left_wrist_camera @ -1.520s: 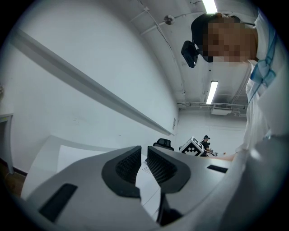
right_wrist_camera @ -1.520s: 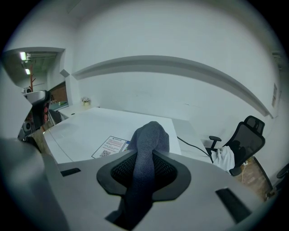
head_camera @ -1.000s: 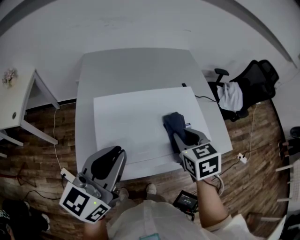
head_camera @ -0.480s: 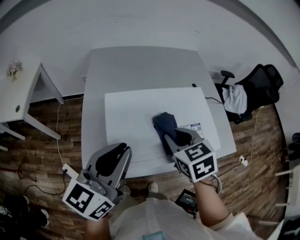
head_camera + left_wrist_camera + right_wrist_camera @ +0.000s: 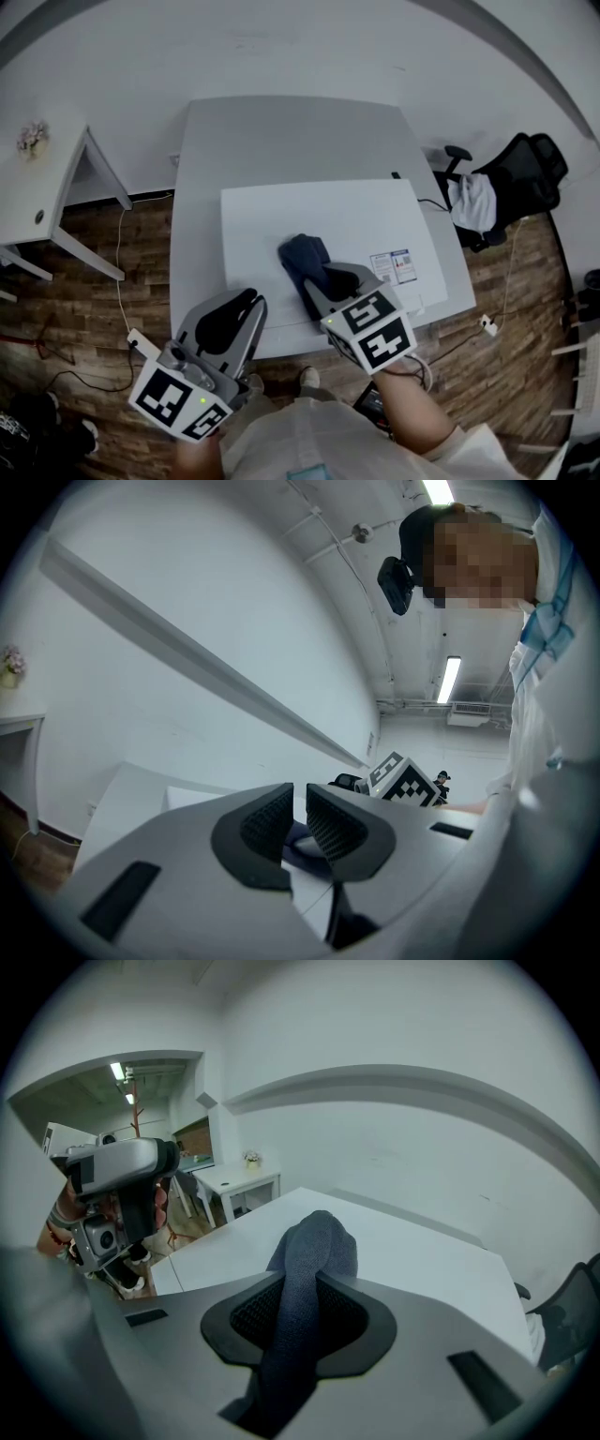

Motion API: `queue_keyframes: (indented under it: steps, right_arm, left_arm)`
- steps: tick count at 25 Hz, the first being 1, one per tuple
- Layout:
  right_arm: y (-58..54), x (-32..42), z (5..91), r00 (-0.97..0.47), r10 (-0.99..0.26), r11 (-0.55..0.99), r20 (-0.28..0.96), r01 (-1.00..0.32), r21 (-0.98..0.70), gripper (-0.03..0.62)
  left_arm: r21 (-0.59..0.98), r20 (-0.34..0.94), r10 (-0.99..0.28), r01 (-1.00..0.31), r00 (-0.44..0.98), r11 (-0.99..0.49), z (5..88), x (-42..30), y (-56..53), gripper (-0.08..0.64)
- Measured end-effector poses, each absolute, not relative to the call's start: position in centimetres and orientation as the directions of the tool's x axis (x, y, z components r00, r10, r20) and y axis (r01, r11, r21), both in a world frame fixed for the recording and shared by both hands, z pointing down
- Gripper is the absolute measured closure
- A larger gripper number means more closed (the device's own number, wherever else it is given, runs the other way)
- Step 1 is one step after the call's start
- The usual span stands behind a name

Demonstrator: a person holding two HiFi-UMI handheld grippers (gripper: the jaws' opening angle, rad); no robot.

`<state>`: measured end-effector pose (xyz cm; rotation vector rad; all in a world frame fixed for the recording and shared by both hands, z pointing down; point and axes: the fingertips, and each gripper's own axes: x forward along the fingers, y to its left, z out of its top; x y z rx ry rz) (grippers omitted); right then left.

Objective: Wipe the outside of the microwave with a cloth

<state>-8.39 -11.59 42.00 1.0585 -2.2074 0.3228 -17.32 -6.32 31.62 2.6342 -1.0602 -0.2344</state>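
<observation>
while my right gripper (image 5: 317,281) clamps the dark blue cloth (image 5: 300,255) on the white microwave (image 5: 272,211) top, centre of the head view, my left gripper (image 5: 242,309) hangs lower left off its front edge, jaws a narrow gap apart, empty.

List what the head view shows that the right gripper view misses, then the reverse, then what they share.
Only the head view: the sticker on top of the microwave, and the plank floor around the grey table.
Only the right gripper view: the right gripper with its fingers clamped on the cloth, and the ceiling lights.
Both: the dark cloth, the white microwave, the left gripper and the small white side table.
</observation>
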Motion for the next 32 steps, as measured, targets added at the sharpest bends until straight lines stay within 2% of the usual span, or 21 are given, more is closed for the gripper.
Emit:
queue_keyframes:
  steps: [14,32]
  right_arm:
    - [-10.4,-15.6,42.2,-0.537,-0.521,0.747,0.663,-0.663,0.05,0.494]
    - [-9.7,-19.3,42.3,-0.599,-0.444,0.806,0.667,-0.592,0.005,0.494]
  left_arm:
    - [0.333,-0.033,-0.727,-0.678,0.686,-0.655,32.1,-19.8,-6.5,0.517]
    - [0.336,-0.02,-0.745,-0.697,0.667,-0.633,32.7,-21.1,-7.2,0.517]
